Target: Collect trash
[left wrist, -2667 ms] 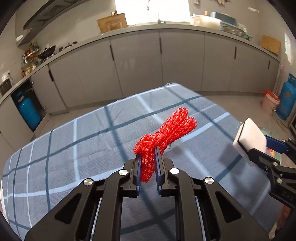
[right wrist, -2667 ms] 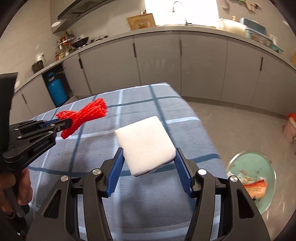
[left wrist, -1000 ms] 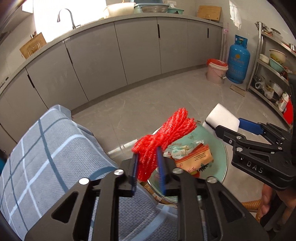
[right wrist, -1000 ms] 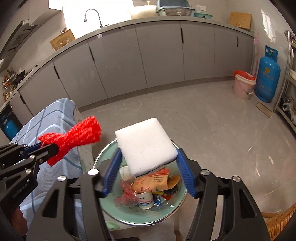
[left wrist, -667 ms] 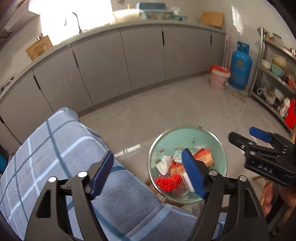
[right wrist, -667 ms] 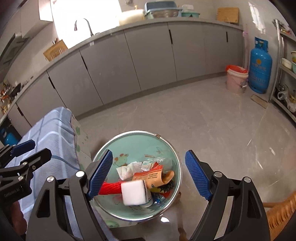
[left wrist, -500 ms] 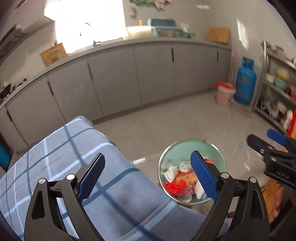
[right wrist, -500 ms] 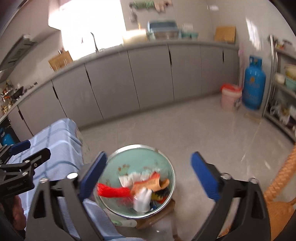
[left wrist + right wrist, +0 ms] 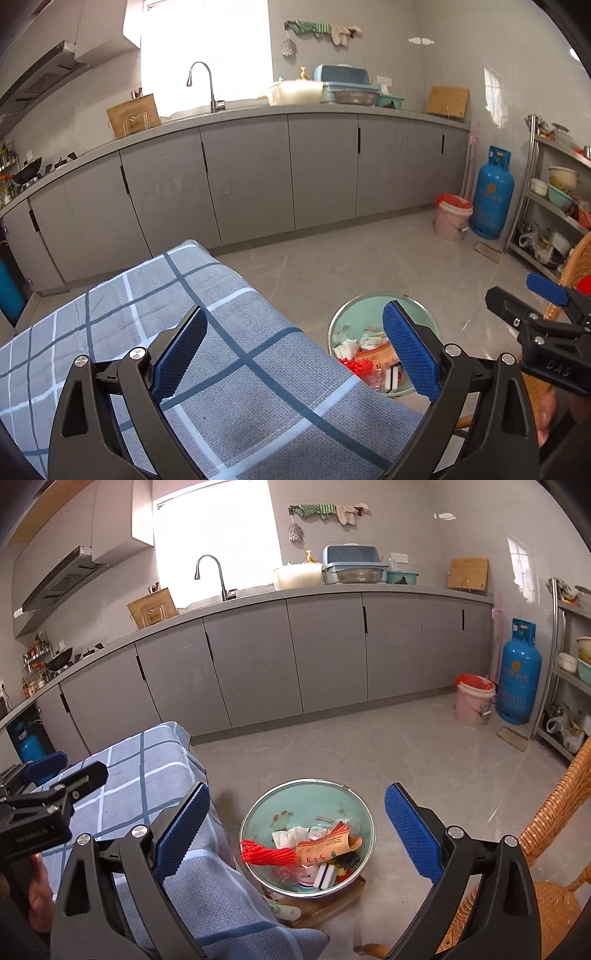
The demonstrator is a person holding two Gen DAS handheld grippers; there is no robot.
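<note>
Both pieces of trash dropped, our hands empty.

The red net and the white sponge that we were carrying a second ago now lie in the green bowl, among wrappers and tissue; the net sits at about nine o'clock in the bowl, the sponge near six. Our left gripper and right gripper have both let go and stand wide apart with nothing between the blue pads. The checked cloth on the table looks bare where we see it, though the grippers hide part of it, so this round seems done.
</note>
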